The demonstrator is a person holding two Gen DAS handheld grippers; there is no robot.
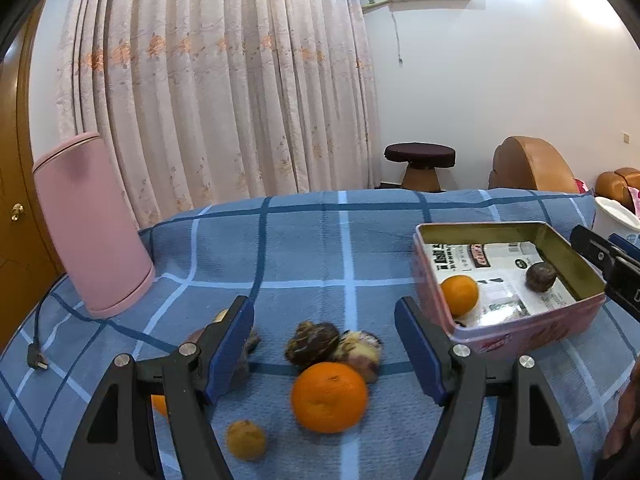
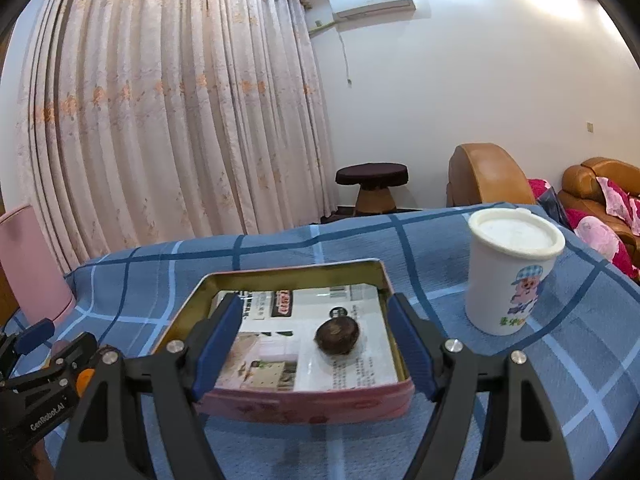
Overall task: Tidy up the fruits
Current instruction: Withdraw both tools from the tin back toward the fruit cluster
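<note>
Both spread wide and empty — left gripper [image 1: 325,354] over the loose orange [image 1: 329,397] and 2 dark fruits [image 1: 313,342] on the blue checked cloth [image 1: 304,248], right gripper [image 2: 314,346] above the pink tin [image 2: 280,402] — risking a round orange nudged aside by an off-centre pinch.

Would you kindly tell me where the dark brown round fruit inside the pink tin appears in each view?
Left wrist view: dark brown round fruit, right of centre, near the pink tin's right wall.
Right wrist view: fruit at centre, between the open fingers.
Shared landmark: the printed paper lining.
</note>
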